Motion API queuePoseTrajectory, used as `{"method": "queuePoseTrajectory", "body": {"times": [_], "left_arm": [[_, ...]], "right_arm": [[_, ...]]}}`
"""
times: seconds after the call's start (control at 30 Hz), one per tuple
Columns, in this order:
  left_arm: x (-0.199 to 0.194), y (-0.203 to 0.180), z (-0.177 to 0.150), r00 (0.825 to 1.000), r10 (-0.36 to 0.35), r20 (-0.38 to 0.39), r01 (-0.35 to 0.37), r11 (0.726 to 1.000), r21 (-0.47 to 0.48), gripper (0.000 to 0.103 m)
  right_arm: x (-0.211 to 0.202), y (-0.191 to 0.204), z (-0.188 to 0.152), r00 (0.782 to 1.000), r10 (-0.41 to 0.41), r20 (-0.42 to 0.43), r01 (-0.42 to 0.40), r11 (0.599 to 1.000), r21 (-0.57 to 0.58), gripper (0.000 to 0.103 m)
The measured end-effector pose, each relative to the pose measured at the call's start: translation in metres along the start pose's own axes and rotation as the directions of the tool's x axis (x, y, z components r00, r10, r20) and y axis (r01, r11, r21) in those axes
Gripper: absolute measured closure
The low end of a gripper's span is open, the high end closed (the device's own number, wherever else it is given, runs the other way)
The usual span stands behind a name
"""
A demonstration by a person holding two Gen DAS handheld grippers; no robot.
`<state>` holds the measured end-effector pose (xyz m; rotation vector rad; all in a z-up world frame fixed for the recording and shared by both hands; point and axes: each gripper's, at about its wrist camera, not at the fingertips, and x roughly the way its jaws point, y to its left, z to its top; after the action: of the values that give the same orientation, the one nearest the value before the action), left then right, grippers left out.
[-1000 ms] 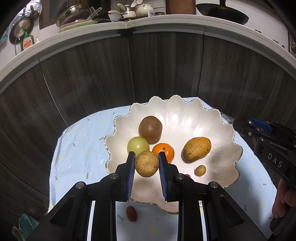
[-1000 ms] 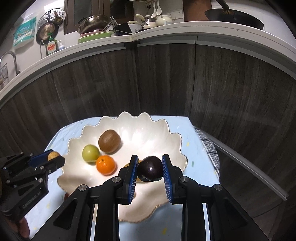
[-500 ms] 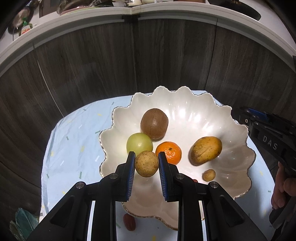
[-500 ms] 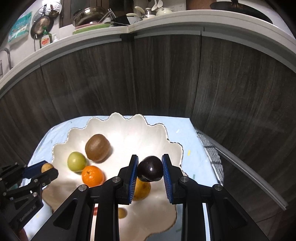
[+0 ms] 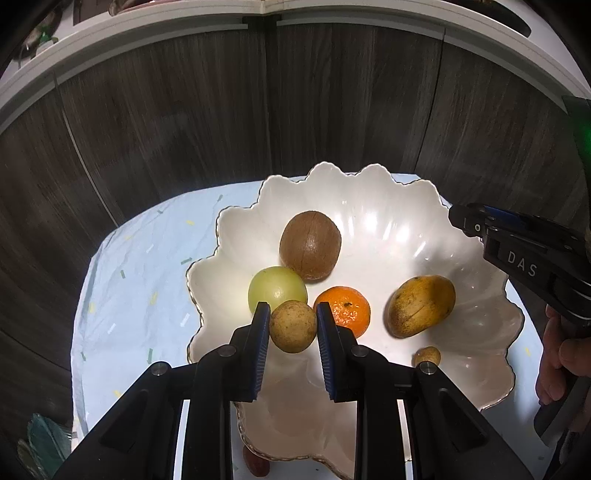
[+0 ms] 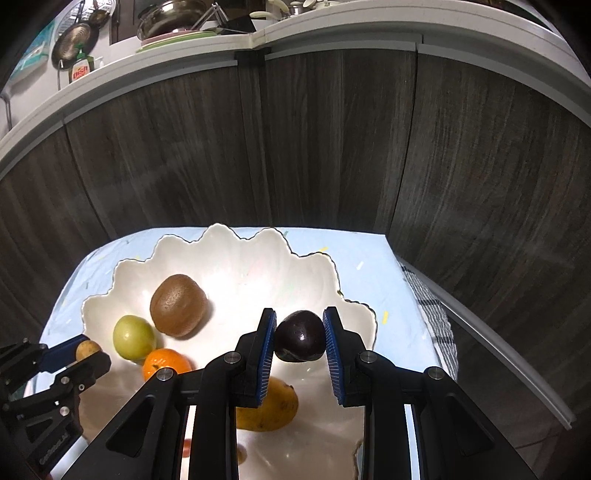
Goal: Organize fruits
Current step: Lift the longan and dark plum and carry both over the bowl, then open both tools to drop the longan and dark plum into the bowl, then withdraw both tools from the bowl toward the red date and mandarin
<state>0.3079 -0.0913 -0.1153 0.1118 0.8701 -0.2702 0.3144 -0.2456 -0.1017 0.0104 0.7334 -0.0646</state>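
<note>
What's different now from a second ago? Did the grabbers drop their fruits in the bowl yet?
Not yet. Both grippers have come closer in over the bowl, which looks bigger now. The left gripper still pinches the tan fruit, and the right gripper still pinches the dark plum. Nothing was let go. The kiwi, green fruit, orange and mango lie where they were.

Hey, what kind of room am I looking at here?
Most likely a home kitchen. A white countertop runs over dark wood-grain cabinet doors, with a metal pot and a dish soap bottle on top. In front, a scalloped white bowl of fruit sits on a pale blue cloth.
</note>
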Motion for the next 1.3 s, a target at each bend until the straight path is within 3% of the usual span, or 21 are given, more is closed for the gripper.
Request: {"method": "queuePoseTrajectory", "body": {"times": [0.07,0.3,0.43,0.53,0.67,1.3], "left_arm": [[0.001,0.000,0.001,1.000,0.000,-0.002,0.000,1.000,-0.002,0.075],[-0.003,0.004,0.001,1.000,0.014,0.009,-0.013,1.000,-0.022,0.045],[-0.008,0.007,0.001,0.999,0.031,0.021,-0.030,0.999,-0.040,0.033],[-0.012,0.008,0.002,0.999,0.034,0.032,-0.033,0.998,-0.044,0.028],[-0.021,0.009,0.002,0.997,0.047,0.058,-0.044,0.998,-0.050,0.012],[-0.062,0.023,0.001,0.991,0.073,0.116,-0.066,0.996,-0.063,0.010]], "right_arm": [[0.002,0.000,0.000,1.000,0.001,-0.004,-0.001,1.000,-0.002,0.076],[0.003,0.001,0.001,1.000,0.002,-0.009,-0.002,1.000,-0.004,0.074],[-0.005,0.002,0.002,1.000,-0.009,0.020,0.009,1.000,0.005,0.042],[-0.011,0.002,0.003,0.999,-0.010,0.035,0.010,1.000,0.009,0.038],[-0.019,0.003,0.005,0.999,-0.005,0.046,0.005,1.000,0.011,0.037],[-0.065,0.018,-0.003,0.994,-0.005,0.105,0.000,0.999,0.044,0.034]]}}
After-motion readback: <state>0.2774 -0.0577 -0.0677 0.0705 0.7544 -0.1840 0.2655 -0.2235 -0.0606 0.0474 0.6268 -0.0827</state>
